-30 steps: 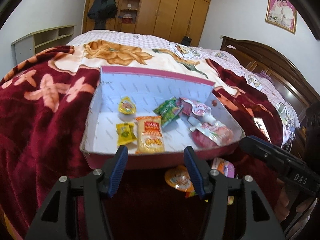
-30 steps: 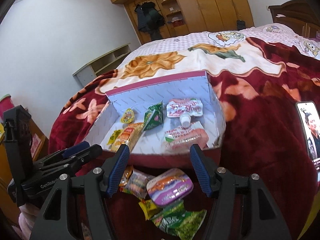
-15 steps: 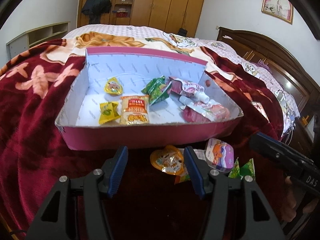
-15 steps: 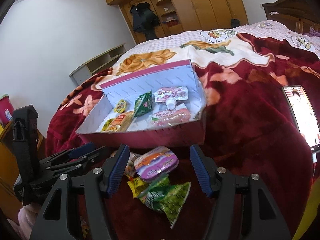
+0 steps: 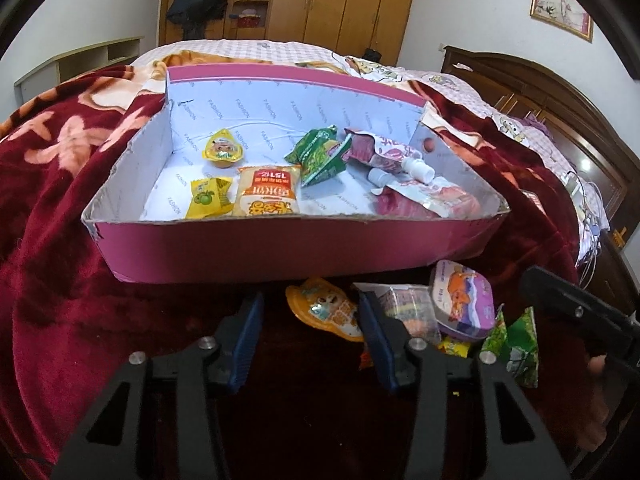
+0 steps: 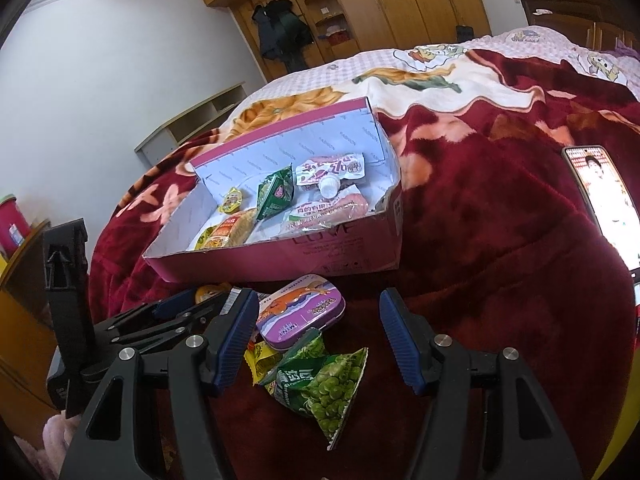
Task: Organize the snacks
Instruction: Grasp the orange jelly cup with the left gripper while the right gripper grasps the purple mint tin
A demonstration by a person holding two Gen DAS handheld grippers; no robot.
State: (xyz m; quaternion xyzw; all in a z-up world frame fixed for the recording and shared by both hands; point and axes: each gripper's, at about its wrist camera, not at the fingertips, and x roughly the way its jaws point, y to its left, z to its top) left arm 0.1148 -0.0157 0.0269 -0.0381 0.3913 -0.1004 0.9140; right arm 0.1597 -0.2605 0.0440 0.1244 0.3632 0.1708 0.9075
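Both views now show the pink cardboard box (image 5: 280,248) higher in the frame than a second ago, with the loose snacks before it come into sight. On the left hand-held gripper (image 5: 310,330) the jaws have just been closing to a narrow gap, nothing pressed between them; an orange jelly cup (image 5: 324,312) lies just ahead at lower centre. Jaws on the right hand-held gripper (image 6: 318,344) stand moderately wide and empty over a purple tin (image 6: 300,312) and a green pea packet (image 6: 324,388). Inside the box lie seven snacks: one jelly cup, one yellow candy, one orange packet (image 5: 269,191), two green packets and two spouted pouches. A phone (image 6: 604,204) lies on the red blanket (image 6: 500,240) at right.
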